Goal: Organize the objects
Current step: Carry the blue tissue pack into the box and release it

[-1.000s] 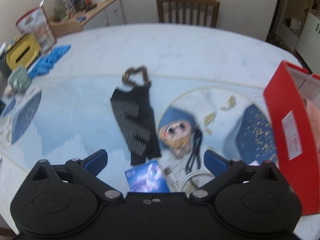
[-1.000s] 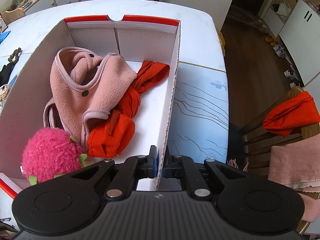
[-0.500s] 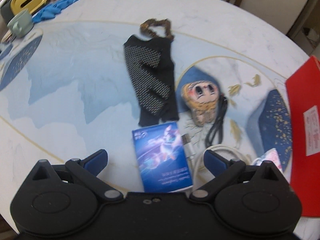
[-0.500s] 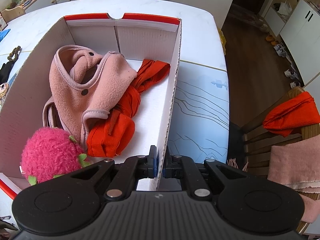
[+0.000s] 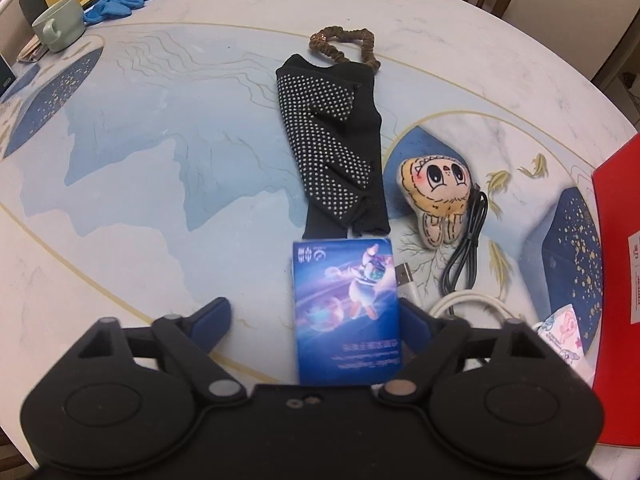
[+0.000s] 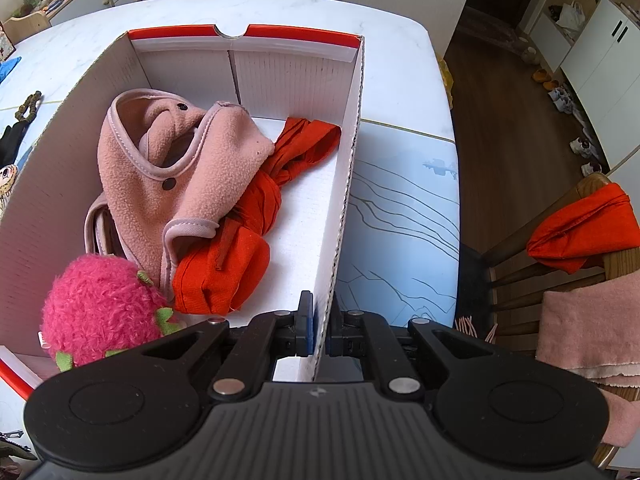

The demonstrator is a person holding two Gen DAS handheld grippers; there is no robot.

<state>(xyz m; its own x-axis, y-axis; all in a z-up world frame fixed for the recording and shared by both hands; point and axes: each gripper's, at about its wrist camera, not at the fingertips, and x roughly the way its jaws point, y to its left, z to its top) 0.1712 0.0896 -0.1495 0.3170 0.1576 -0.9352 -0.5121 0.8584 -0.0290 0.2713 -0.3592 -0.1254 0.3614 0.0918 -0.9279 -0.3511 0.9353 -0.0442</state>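
Inspecting the left tongs [image 5: 316, 316], we find them spread wide and holding nothing, low over the counter [image 5: 160, 160]. A blue card pack [image 5: 347, 312] lies flat between the two blue pads, close against the right-hand pad [image 5: 416, 320] and well clear of the left-hand one. Just ahead of the pack we note a black dotted grip sock [image 5: 334, 148], and at its far end a brown scrunchie [image 5: 346, 46]. Ahead and to the right of these tongs rests a small plush face toy [image 5: 440, 200], with a black cable [image 5: 466, 248] touching its right side and a white USB cable [image 5: 452, 300] coiled nearer the right pad. A red box wall [image 5: 618, 260] stands at the far right.

We record the right tongs [image 6: 319, 326] as clenched on the near right-hand wall of the shoebox [image 6: 344, 184], one pad inside and one outside. Inside the box, ahead and to the left of these tongs, we see a pink fleece garment [image 6: 180, 168] lying over a red cloth [image 6: 248, 240], and a pink plush strawberry [image 6: 100, 304] in the near left corner.
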